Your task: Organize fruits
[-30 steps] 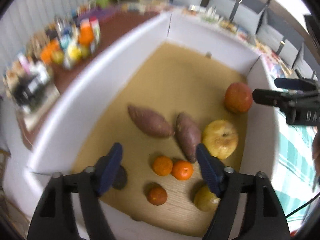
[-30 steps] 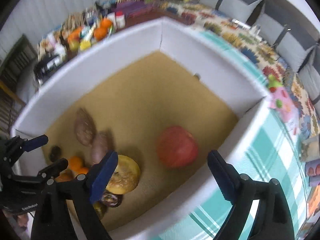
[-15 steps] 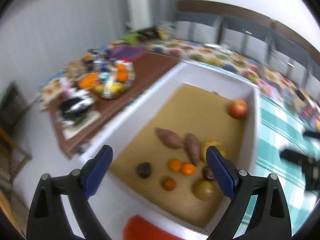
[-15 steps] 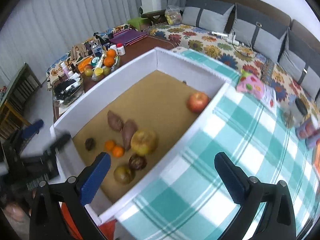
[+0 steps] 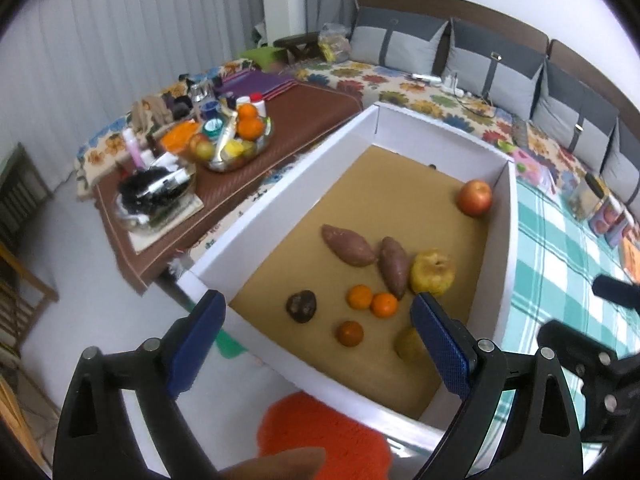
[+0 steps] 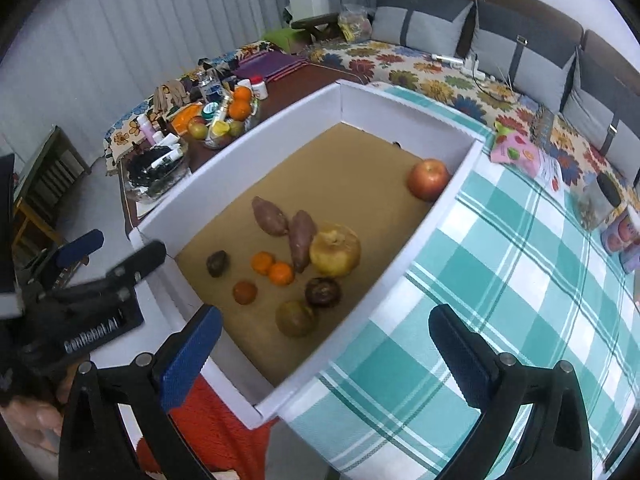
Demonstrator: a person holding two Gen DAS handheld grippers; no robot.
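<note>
Left wrist view: the left gripper [image 5: 318, 346] hangs above the near end of the white box [image 5: 280, 184], jaws spread wide with nothing between them. On the box's brown floor a red apple [image 5: 474, 197] sits alone in the far right corner, against the right wall. Two sweet potatoes [image 5: 348, 245] lie side by side near the middle, a bruised yellow apple [image 5: 433, 272] touching the right-hand one. Nearer the near wall sit three small oranges [image 5: 360, 296], two of them touching, a dark wrinkled fruit [image 5: 301, 306] toward the left wall, and a greenish fruit [image 5: 408, 344] partly hidden behind the right finger. The likely trouble is a roll: the round fruits lie loose and close, so wide jaws coming down on one orange could nudge its neighbour away

Right wrist view: the right gripper [image 6: 324, 354] is also fully spread and empty, held over the box's near right wall and the teal checked cloth [image 6: 500, 280] beside it. The left gripper shows at the left edge. A second dark fruit [image 6: 322, 292] is clear here, touching the greenish one near the right wall. The yellow apple looks soft and blemished, so I judge a hard squeeze might break its skin; the red apple, tight in its corner, leaves little room for a finger on the wall side
</note>
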